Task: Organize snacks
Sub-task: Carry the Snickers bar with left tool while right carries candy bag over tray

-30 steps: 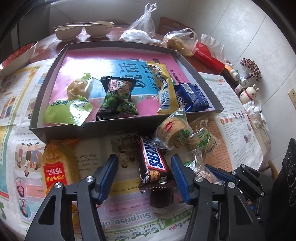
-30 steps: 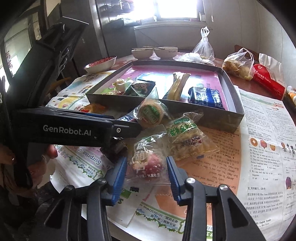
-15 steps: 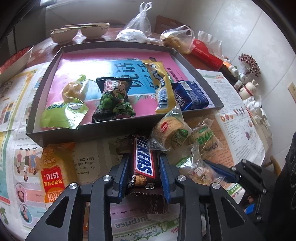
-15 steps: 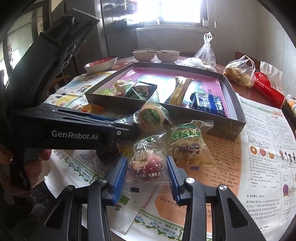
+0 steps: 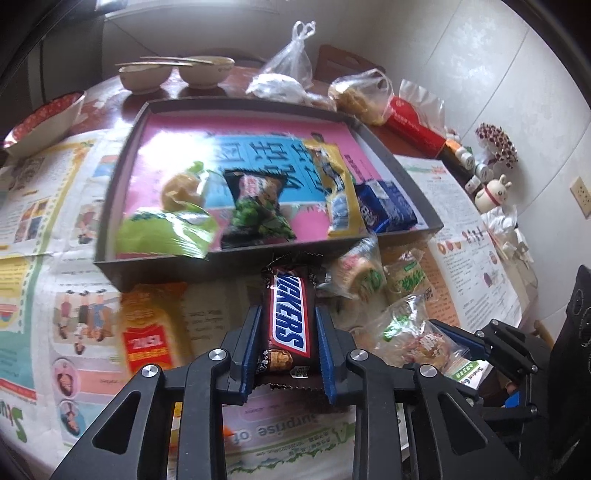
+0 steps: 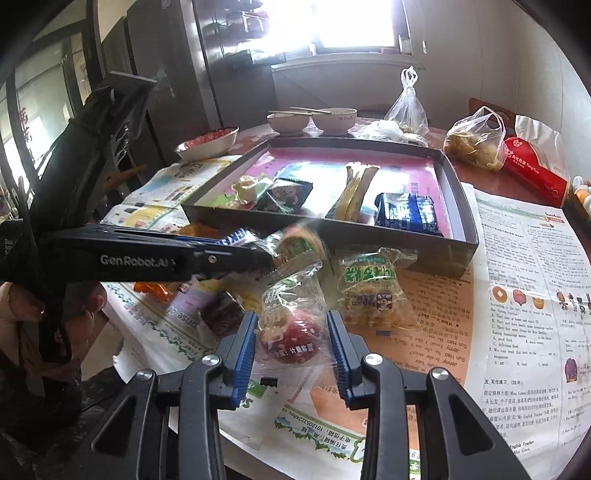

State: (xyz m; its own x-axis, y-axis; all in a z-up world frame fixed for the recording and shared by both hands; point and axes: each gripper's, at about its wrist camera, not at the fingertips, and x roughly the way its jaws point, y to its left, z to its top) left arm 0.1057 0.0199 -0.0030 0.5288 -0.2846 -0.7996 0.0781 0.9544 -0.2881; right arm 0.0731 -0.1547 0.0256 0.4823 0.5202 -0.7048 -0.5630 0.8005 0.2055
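- The left gripper (image 5: 287, 334) is clamped on a Snickers bar (image 5: 290, 318), both blue pads pressed flat against the wrapper's long sides; the bar points toward the dark tray (image 5: 400, 173) and sits just short of its near wall.
- The right gripper (image 6: 291, 345) straddles a clear packet with a red sweet (image 6: 291, 328). Its pads stand slightly off the wrapper on either side, so the jaws are parted and nothing is gripped.
- Inside the tray, on a pink and blue liner: a green packet (image 5: 166, 234), a black packet of green peas (image 5: 256, 210), a yellow bar (image 5: 338, 192) and a blue packet (image 5: 386, 206).
- Loose in front of the tray lie an orange packet (image 5: 149, 328) and two clear-wrapped rice cakes with green print (image 5: 406, 282), close together beside the Snickers bar.
- Newspaper (image 6: 524, 280) covers the round table; two bowls with chopsticks (image 6: 314, 119), a red-filled dish (image 6: 208, 142) and knotted plastic bags (image 6: 474, 138) sit beyond the tray.
- A bright window (image 6: 354, 22) lights the far wall.
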